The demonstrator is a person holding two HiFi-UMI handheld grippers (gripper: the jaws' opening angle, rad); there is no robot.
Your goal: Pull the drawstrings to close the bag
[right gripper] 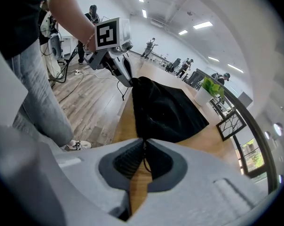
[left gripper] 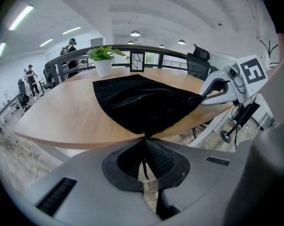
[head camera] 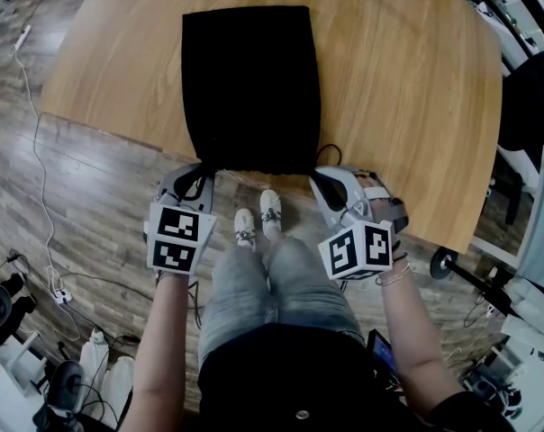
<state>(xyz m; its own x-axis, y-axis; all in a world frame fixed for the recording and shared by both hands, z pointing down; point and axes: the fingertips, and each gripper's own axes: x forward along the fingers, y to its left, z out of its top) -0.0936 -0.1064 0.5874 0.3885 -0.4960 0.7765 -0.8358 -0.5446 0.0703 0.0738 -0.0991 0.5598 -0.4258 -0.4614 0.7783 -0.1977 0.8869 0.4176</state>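
Jaws tight on thin, half-hidden drawstrings (left gripper: 143,166)

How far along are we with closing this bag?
Done: both grips are made, the left gripper shut on the left drawstring, the right gripper on the right drawstring. In hand: the pull, not visibly begun; the bag lies flat on the table, its near edge ungathered. Left: draw both strings apart until the mouth cinches.

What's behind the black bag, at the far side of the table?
A potted plant and a framed picture stand there on the table. The black bag hides the wood beneath it.
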